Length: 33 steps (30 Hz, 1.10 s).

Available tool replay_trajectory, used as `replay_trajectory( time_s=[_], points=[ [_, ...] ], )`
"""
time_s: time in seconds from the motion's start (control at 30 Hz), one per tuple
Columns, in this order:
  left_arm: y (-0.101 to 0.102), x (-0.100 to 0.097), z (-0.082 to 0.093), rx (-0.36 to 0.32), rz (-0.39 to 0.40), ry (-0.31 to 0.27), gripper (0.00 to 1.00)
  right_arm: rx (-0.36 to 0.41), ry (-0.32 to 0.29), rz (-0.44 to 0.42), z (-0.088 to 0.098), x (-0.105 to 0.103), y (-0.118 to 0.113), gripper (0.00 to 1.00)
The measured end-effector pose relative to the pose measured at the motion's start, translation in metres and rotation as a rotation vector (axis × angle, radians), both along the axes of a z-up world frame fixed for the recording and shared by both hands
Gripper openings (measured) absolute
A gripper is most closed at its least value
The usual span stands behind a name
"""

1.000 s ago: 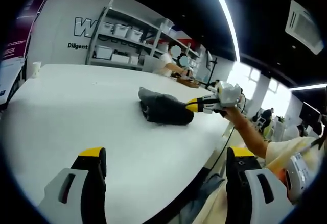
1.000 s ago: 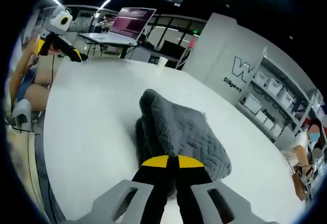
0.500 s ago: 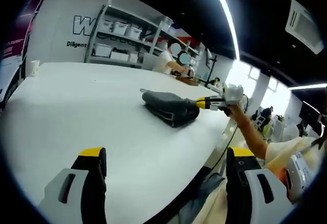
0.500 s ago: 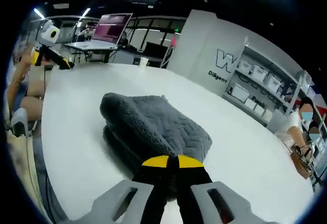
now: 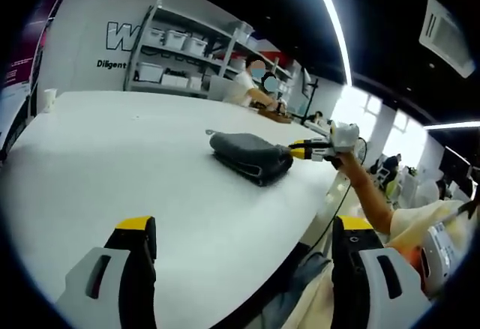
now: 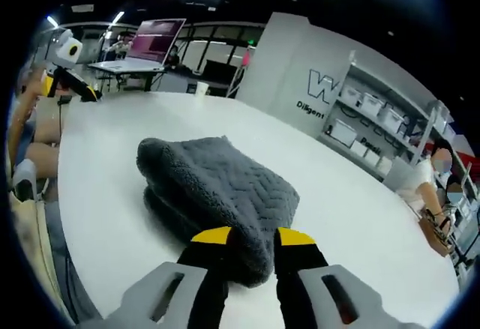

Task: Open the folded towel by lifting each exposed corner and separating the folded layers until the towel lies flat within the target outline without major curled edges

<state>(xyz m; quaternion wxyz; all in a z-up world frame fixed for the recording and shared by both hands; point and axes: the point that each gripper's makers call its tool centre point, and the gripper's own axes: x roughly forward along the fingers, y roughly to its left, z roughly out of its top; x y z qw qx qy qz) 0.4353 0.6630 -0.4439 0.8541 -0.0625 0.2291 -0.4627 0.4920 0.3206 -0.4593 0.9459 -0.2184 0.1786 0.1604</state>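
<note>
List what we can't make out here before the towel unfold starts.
- Gray folded towel: near edge hidden behind the right gripper, right gripper view; contact unclear.
- Towel corners and layer count: too small, left gripper view.
- Target outline: none visible on the white table.
- Left gripper: open, away from the towel.
</note>
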Motion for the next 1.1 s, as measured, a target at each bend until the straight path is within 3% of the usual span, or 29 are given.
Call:
replay_trajectory(
  time_s=[0.13,0.27,0.4,0.53,0.83,1.1],
  points=[
    [0.0,-0.001,0.002,-0.003,0.001,-0.005,0.95,0.017,0.011,0.006,0.005,-0.009,0.005,0.38],
    [0.001,-0.002,0.003,-0.003,0.003,-0.007,0.95,0.021,0.047,0.0,0.002,-0.018,0.008,0.63],
    [0.0,-0.003,0.003,-0.005,-0.007,-0.009,0.95,0.041,0.07,0.006,0.002,-0.026,0.011,0.69],
    [-0.001,-0.003,0.003,0.0,-0.012,-0.011,0.96,0.042,0.078,0.002,0.002,-0.033,0.011,0.86],
    [-0.004,-0.005,0.002,0.007,-0.019,-0.012,0.96,0.08,0.096,0.006,0.002,-0.048,0.018,0.98],
    [-0.004,-0.003,0.003,0.011,-0.023,-0.012,0.96,0.045,0.107,0.037,0.001,-0.058,0.027,0.99]
  ],
)
